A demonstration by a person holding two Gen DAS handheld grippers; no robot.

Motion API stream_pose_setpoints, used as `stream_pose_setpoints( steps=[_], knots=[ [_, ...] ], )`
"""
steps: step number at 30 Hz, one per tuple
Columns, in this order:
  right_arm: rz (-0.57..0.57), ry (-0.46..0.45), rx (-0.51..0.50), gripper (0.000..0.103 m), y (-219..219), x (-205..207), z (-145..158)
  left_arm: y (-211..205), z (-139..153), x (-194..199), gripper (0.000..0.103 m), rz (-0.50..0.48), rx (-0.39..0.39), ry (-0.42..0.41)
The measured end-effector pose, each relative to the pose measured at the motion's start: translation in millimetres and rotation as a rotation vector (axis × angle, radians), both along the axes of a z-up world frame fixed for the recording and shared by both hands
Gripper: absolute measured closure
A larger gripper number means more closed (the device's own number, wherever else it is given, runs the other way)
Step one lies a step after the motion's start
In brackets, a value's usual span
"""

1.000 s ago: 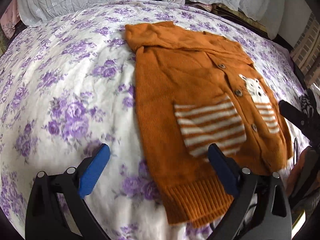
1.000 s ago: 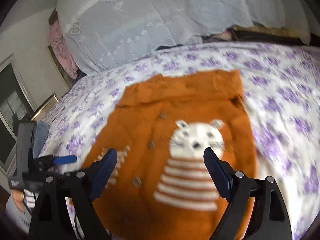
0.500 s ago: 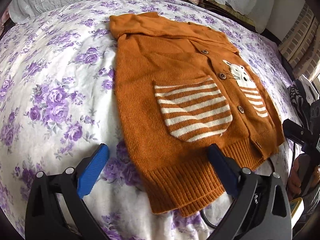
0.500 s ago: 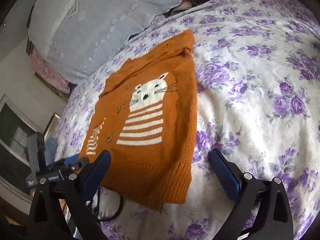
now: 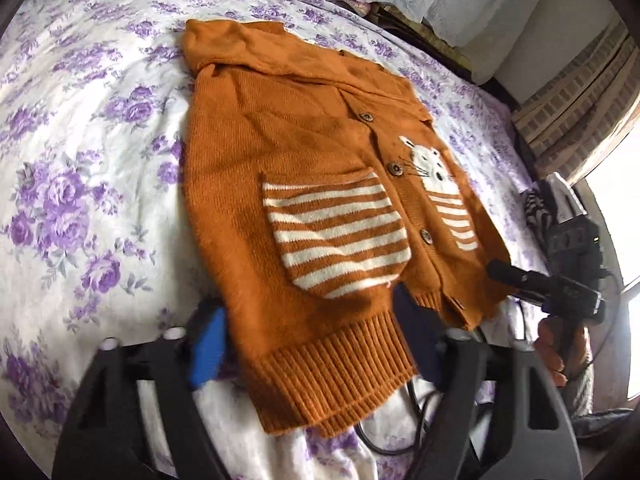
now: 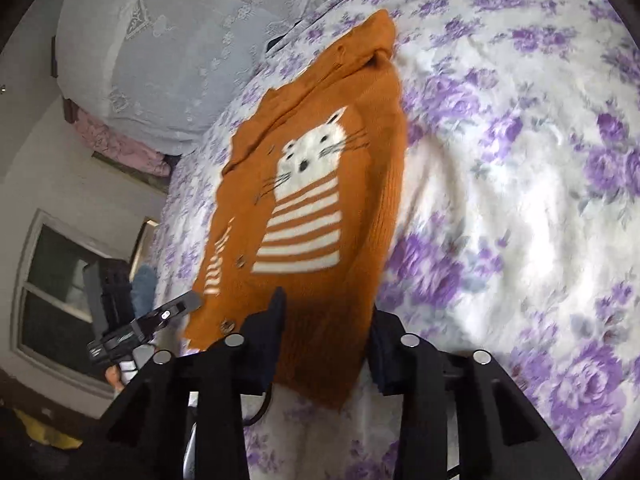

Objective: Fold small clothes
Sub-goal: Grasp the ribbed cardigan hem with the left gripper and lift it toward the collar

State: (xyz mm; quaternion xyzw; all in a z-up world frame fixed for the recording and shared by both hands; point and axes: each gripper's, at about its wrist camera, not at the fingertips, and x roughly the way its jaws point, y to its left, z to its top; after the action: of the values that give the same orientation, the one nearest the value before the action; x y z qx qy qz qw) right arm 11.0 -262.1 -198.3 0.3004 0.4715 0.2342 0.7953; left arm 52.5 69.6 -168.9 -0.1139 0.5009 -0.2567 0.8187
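Floral bedsheet (image 5: 80, 184), lace pillows (image 6: 168, 40), window (image 6: 56, 280)

Little orange cardigan (image 5: 304, 184) lies buttoned up on the floral bed (image 5: 80, 160), striped pocket facing up. Left gripper (image 5: 310, 344) sits spread around the ribbed hem, right gripper (image 5: 520, 280) near the other corner.

Purple-floral bedsheet (image 5: 80, 128), lace pillows (image 6: 160, 40) behind, window (image 6: 56, 280) w/ pale wall.
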Motion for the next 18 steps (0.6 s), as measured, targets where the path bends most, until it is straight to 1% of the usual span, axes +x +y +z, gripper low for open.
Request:
stream_pose_setpoints(
  steps=[2, 4, 6, 7, 8, 10, 11, 12, 14, 15, 16, 18],
  knots=[
    [0.012, -0.007, -0.011, 0.067, 3, -4, -1, 4, -5, -2, 0.049, 0.0, -0.022, 0.016],
    [0.005, 0.003, 0.003, 0.067, 2, -2, -2, 6, -5, -5, 0.05, -0.003, -0.038, 0.018],
    [-0.003, 0.019, 0.048, 0.068, -3, 1, -5, 10, -7, -7, 0.049, 0.004, -0.054, 0.028],
    [-0.007, 0.023, 0.059, 0.069, -5, 4, -6, 13, -8, -6, 0.049, 0.008, -0.074, 0.035],
    [-0.016, 0.026, 0.06, 0.07, -5, 6, -7, 16, -9, -4, 0.049, 0.011, -0.093, 0.043],
    [-0.029, 0.027, 0.053, 0.079, -2, 12, -8, 15, -10, 4, 0.05, 0.014, -0.121, 0.054],
    [-0.031, 0.027, 0.062, 0.081, 0, 15, -9, 14, -11, 8, 0.058, 0.024, -0.123, 0.052],
    [-0.041, 0.028, 0.066, 0.087, 1, 16, -10, 12, -12, 10, 0.073, 0.031, -0.126, 0.056],
    [-0.046, 0.002, 0.056, 0.09, 4, 13, -7, 13, -13, 10, 0.085, 0.038, -0.135, 0.059],
    [-0.043, -0.013, 0.053, 0.092, 4, 10, -5, 15, -13, 7, 0.088, 0.044, -0.131, 0.045],
    [-0.041, -0.029, 0.056, 0.096, 5, 8, -2, 16, -12, 6, 0.089, 0.048, -0.128, 0.036],
    [-0.038, -0.048, 0.06, 0.097, 4, 5, 1, 18, -8, 2, 0.092, 0.049, -0.123, 0.021]
  ],
)
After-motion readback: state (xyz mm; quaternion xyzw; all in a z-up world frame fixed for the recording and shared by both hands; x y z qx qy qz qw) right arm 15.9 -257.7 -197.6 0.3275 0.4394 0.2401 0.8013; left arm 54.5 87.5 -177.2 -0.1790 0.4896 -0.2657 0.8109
